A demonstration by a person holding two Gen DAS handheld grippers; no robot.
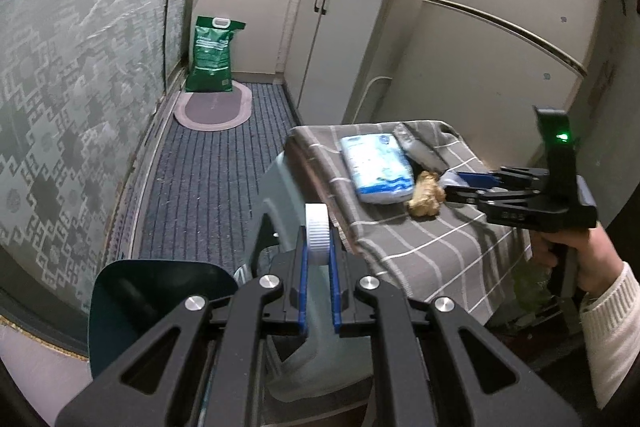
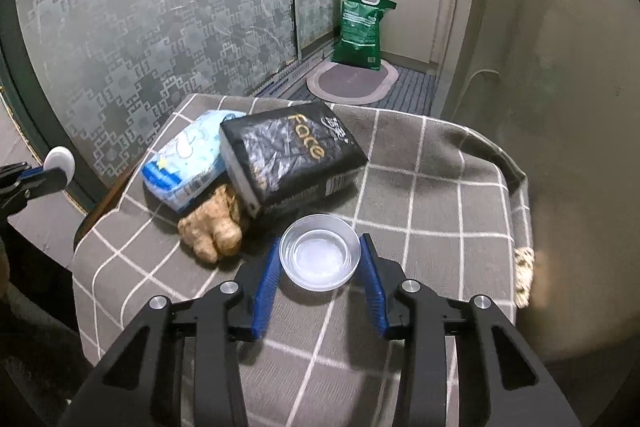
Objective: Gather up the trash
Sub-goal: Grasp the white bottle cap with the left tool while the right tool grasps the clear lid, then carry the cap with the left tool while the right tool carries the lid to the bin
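My left gripper [image 1: 319,247] is shut on a pale plastic bottle, whose white ribbed cap [image 1: 318,235] sticks out past the blue pads. It hangs left of the table over the floor, and the cap [image 2: 60,163] also shows at the left edge of the right wrist view. My right gripper [image 2: 320,239] is low over the grey checked cloth [image 2: 420,187], with a small clear round dish [image 2: 320,255] between its pads. Both pads lie against the dish's rim. A ginger root [image 2: 212,227] sits just left of the dish.
A blue-white tissue pack [image 2: 188,163] and a black pack marked "Face" [image 2: 292,163] lie behind the ginger. A dark green bin [image 1: 160,307] stands below my left gripper. On the floor are a green bag [image 1: 210,55] and an oval mat [image 1: 214,107], with a fridge [image 1: 500,27] to the right.
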